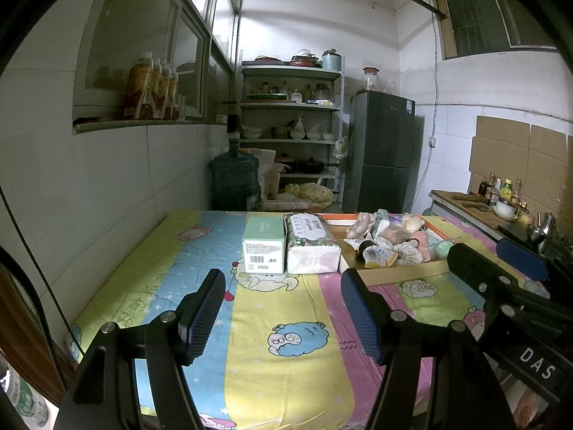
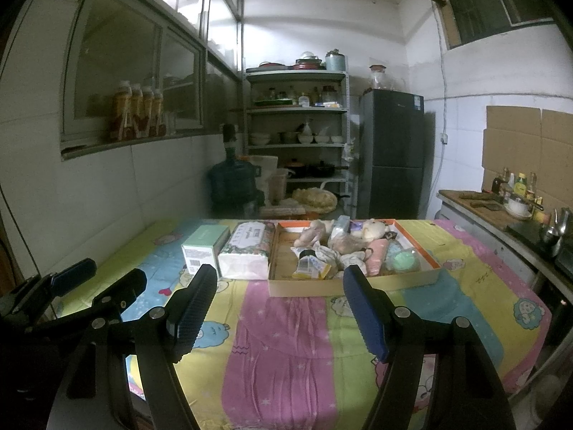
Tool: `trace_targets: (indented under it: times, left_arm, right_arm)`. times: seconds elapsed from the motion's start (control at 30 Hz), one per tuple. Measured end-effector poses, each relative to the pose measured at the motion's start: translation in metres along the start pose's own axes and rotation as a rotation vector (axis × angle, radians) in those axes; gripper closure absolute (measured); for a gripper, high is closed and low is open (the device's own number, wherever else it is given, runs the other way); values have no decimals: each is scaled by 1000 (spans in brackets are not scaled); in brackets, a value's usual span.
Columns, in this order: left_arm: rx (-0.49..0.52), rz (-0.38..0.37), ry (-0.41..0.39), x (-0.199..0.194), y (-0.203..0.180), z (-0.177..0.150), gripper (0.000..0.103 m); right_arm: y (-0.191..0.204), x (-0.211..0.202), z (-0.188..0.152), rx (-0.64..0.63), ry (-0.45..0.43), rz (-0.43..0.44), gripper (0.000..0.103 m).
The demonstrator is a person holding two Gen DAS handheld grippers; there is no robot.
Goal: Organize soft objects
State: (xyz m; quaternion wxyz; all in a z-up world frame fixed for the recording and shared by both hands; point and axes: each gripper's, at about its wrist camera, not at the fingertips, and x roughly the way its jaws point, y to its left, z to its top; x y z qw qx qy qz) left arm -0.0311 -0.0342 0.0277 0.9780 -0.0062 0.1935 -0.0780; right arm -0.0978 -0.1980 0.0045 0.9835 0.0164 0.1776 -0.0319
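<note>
While both hover above the cartoon-print cloth (image 2: 293,340) covering the bench, the left claw (image 1: 283,317) and the right claw (image 2: 279,308) stand wide apart, holding nothing and touching nothing. Ahead of them, a shallow cardboard tray (image 2: 358,283) lies on the cloth, filled with a heap of soft toys and small packets (image 2: 343,247). Just beside the tray's left edge lies a floral tissue pack (image 2: 247,251), touching a mint-green box (image 2: 204,247) further left.
</note>
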Motion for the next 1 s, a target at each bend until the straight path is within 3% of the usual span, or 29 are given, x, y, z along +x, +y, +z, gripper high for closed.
trace_targets:
  times: [1.0]
  left_arm:
    - [0,29,5,-2,4,-2,36]
  right_arm:
    - [0,0,0,1,1,0,28]
